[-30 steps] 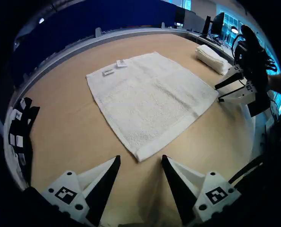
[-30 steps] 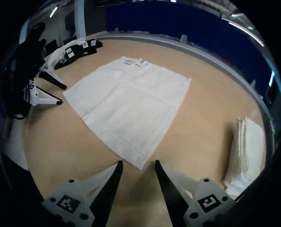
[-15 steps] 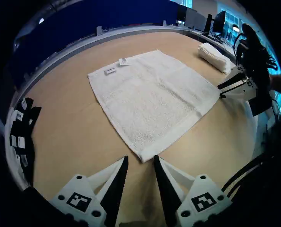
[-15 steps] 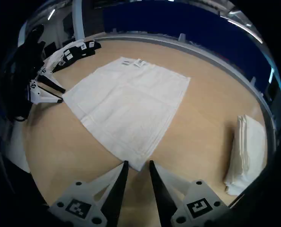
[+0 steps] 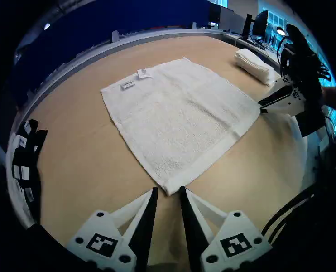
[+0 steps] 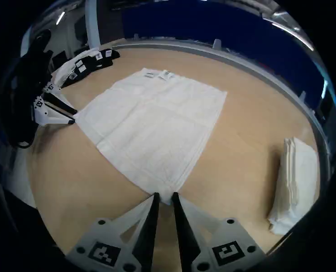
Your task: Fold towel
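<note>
A white towel (image 5: 177,118) lies spread flat on a light wooden table (image 5: 77,136), set at an angle so that one corner points toward each gripper. Two small labels (image 5: 136,79) lie at its far edge.

In the left gripper view, the left gripper (image 5: 168,190) sits low over the table at the nearest corner of the towel. Its dark fingers are drawn close with a slim gap between them, and the corner lies between the tips. Whether both fingers press on it, I cannot tell.

In the right gripper view, the right gripper (image 6: 165,196) is at the neighbouring corner. Its fingers are nearly together, and the tip of the corner is pinched between them.

Each gripper also appears in the other's view, at the side of the towel, with its fingertips at the towel's corner.

A stack of folded white towels (image 6: 297,181) rests on the table, well apart from the spread towel, on the right gripper's side. On the left gripper's side, near the table's edge, lies a heap of dark cloth items with white tags (image 5: 25,154). A blue partition (image 5: 122,18) runs behind the table's far rim.
</note>
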The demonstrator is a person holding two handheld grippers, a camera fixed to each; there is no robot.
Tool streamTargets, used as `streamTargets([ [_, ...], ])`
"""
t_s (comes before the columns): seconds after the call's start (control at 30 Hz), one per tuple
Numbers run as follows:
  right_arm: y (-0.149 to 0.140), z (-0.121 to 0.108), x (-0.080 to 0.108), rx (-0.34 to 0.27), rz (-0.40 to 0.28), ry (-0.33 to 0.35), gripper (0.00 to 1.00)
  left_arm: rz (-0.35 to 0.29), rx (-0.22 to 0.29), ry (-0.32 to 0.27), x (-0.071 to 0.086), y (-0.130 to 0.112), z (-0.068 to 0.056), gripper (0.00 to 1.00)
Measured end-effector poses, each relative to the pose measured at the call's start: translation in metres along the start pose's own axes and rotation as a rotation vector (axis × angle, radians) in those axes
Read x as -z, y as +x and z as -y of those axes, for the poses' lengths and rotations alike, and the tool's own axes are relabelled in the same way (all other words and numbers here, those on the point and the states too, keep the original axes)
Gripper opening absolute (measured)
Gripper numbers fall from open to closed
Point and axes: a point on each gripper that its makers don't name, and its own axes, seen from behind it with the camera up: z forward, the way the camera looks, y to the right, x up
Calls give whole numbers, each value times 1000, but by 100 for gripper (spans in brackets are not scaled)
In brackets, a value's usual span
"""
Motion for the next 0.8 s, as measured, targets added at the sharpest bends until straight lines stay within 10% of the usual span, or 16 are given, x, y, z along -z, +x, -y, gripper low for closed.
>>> streamTargets([
  [0.23, 0, 1, 0, -8, -2, 5, 16, -5, 6, 9, 0, 0, -3, 10],
  [0.8, 13, 3, 13, -26, -39, 28, 11, -15, 33, -13, 11, 7, -8, 8],
])
